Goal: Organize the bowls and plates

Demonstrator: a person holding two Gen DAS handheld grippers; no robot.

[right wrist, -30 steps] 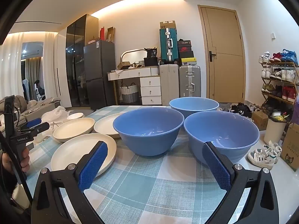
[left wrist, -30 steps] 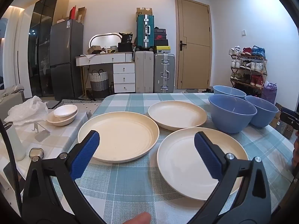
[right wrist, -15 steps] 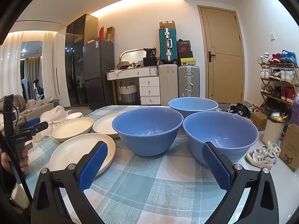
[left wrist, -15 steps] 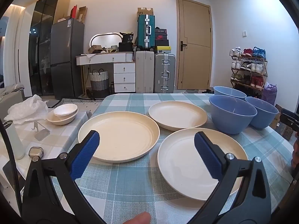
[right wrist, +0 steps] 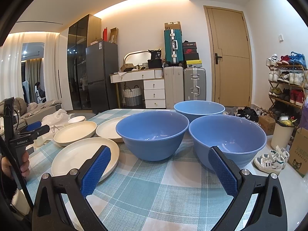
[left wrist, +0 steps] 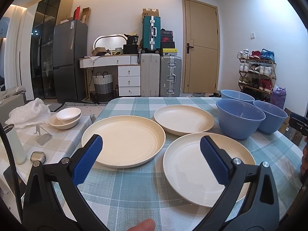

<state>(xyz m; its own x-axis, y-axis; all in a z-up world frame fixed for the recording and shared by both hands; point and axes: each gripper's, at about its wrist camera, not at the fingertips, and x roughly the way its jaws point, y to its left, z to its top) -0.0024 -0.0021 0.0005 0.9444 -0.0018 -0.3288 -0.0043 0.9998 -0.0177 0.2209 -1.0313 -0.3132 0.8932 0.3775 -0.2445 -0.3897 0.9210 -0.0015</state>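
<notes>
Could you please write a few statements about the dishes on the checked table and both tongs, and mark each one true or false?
1. Three blue bowls stand on the checked tablecloth. True.
2. The three cream plates are stacked in one pile. False: they lie separately, side by side.
3. The left tongs are open and hold nothing. True.
4. The right tongs are shut on a bowl. False: they are open and empty, short of the bowls.
5. One blue bowl sits nested inside another. False: each stands alone on the cloth.
</notes>
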